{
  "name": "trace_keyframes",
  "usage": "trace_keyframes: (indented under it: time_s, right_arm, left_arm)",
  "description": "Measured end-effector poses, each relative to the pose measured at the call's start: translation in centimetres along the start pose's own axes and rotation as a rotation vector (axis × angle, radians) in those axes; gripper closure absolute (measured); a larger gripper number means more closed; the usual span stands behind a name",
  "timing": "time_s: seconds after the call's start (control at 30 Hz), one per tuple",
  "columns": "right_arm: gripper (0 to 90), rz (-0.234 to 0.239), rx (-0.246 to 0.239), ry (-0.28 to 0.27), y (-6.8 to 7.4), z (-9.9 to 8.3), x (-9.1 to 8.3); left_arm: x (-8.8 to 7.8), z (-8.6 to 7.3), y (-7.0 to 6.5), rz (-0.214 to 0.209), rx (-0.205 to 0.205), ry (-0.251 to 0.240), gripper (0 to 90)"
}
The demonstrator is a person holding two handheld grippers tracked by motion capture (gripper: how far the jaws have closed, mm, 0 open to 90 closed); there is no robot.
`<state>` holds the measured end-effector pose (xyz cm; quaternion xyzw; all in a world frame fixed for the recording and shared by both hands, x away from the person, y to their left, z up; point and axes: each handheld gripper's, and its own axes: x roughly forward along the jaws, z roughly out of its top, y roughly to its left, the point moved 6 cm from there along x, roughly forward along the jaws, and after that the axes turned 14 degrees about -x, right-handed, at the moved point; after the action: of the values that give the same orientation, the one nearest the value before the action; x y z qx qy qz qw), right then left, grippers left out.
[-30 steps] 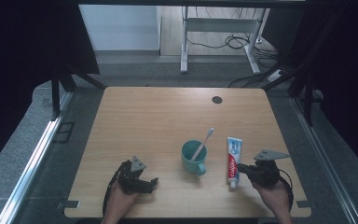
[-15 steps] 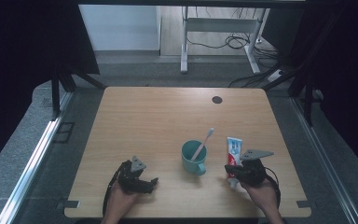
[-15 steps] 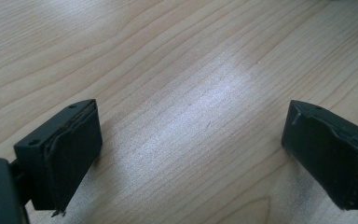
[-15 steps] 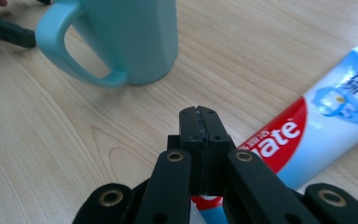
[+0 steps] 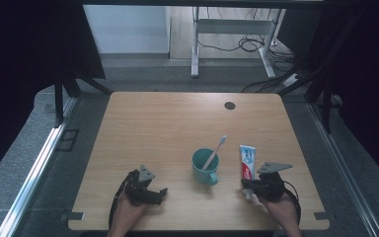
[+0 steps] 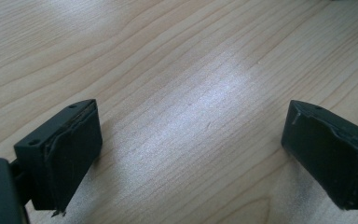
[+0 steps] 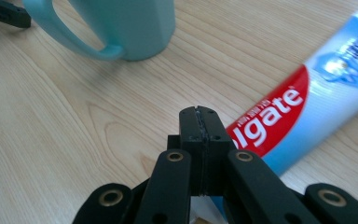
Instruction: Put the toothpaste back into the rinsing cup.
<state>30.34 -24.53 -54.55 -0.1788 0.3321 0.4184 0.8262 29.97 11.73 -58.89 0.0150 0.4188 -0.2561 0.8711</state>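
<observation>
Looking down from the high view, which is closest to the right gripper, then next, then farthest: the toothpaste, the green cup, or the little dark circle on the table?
From the right gripper:
1. Toothpaste tube, right beside its tips.
2. Green cup, to its left.
3. Dark circle, at the table's far edge.

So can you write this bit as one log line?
left gripper: open, over bare table | right gripper: shut, beside toothpaste | cup: holds toothbrush

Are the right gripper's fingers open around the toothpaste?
No: in the right gripper view the right gripper has its fingers pressed flat together, with the toothpaste lying beside them on the table.
</observation>
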Motion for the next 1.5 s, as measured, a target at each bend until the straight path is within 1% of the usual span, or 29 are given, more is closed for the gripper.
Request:
trace_keyframes:
  time_s: [0.23, 0.47, 0.67, 0.83, 0.9, 0.97, 1.03, 1.13, 1.17, 1.2, 1.27, 1.33, 1.4, 1.43, 1.5]
  right_arm:
    - [89.5, -0.017, 0.016, 0.004, -0.8, -0.8, -1.1]
    - [89.5, -0.051, 0.027, 0.022, -1.7, -1.6, -2.0]
    - [89.5, -0.087, 0.033, 0.038, -2.7, -2.3, -2.7]
    - [89.5, -0.107, 0.047, 0.047, -3.5, -2.9, -3.3]
    - [89.4, -0.114, 0.052, 0.054, -3.7, -3.1, -3.3]
    - [89.1, -0.122, 0.05, 0.075, -3.8, -3.4, -3.3]
    - [87.0, -0.117, 0.05, 0.083, -3.7, -3.6, -3.1]
    - [84.0, -0.114, 0.053, 0.077, -3.6, -3.5, -3.1]
    - [81.4, -0.121, 0.054, 0.071, -3.7, -3.3, -3.3]
    - [81.4, -0.121, 0.054, 0.071, -3.7, -3.3, -3.3]
    - [77.7, -0.133, 0.053, 0.071, -3.9, -3.0, -3.6]
    - [71.0, -0.128, 0.056, 0.075, -4.0, -2.8, -3.9]
    - [62.4, -0.124, 0.061, 0.078, -4.1, -2.6, -4.0]
    - [58.0, -0.136, 0.056, 0.084, -4.2, -2.5, -4.0]
    - [48.6, -0.157, 0.039, 0.114, -4.5, -2.5, -4.0]
  left_arm:
    - [0.0, 0.0, 0.0, 0.0, 0.0, 0.0, 4.9]
    - [0.0, 0.0, 0.0, 0.0, 0.0, 0.0, 4.9]
    - [0.0, 0.0, 0.0, 0.0, 0.0, 0.0, 4.9]
    - [0.0, 0.0, 0.0, 0.0, 0.0, 0.0, 4.9]
    - [0.0, 0.0, 0.0, 0.0, 0.0, 0.0, 4.9]
    - [0.0, 0.0, 0.0, 0.0, 0.0, 0.0, 4.9]
    - [0.0, 0.0, 0.0, 0.0, -0.001, 0.0, 4.9]
    - [0.0, 0.0, 0.0, 0.0, 0.0, 0.0, 4.9]
    - [0.0, 0.0, 0.0, 0.0, 0.0, 0.0, 4.9]
    - [0.0, 0.0, 0.0, 0.0, 0.0, 0.0, 4.9]
    - [0.0, 0.0, 0.0, 0.0, 0.0, 0.0, 4.9]
    - [0.0, 0.0, 0.0, 0.0, 0.0, 0.0, 4.9]
    - [0.0, 0.0, 0.0, 0.0, 0.0, 0.0, 4.9]
    - [0.0, 0.0, 0.0, 0.0, 0.0, 0.0, 4.9]
    - [0.0, 0.0, 0.0, 0.0, 0.0, 0.0, 4.9]
